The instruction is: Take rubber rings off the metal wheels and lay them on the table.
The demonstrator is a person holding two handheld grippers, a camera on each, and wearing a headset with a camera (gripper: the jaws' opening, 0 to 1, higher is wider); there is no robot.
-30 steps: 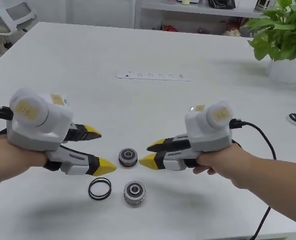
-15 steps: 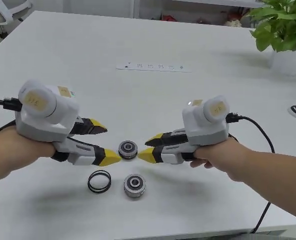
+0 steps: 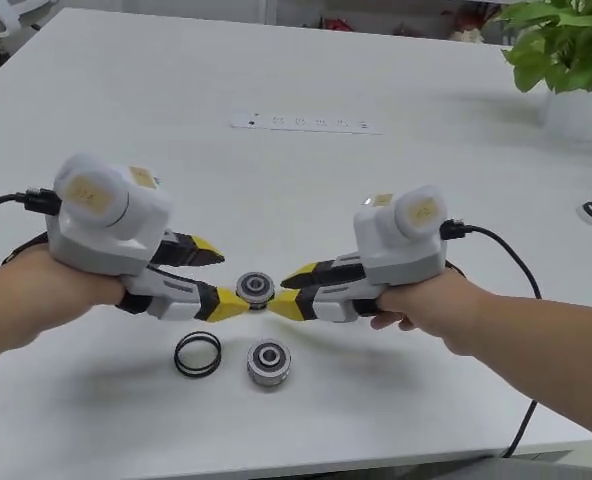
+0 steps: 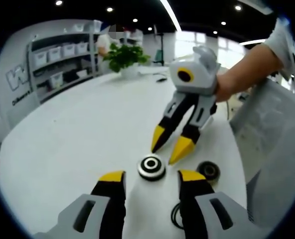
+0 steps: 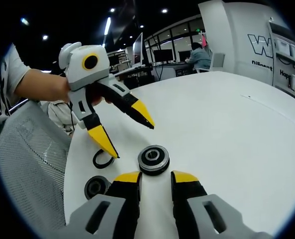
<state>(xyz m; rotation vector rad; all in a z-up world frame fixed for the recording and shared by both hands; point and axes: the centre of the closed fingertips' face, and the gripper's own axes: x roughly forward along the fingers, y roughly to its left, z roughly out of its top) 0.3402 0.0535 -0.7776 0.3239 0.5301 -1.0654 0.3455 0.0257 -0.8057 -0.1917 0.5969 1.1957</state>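
Two items lie nearest on the desk (image 3: 396, 90): a loose rubber ring (image 3: 197, 353) beside a bare metal wheel (image 3: 268, 362). Just beyond, the left tongs (image 3: 232, 282) and right tongs (image 3: 279, 293), both released, point inward at a black-rimmed second wheel (image 3: 255, 288) between them.

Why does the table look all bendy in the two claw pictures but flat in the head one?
Left gripper view and right gripper view: a fisheye lens bends the white table. Head view: its edges look straight, with soft shadows and no glare.
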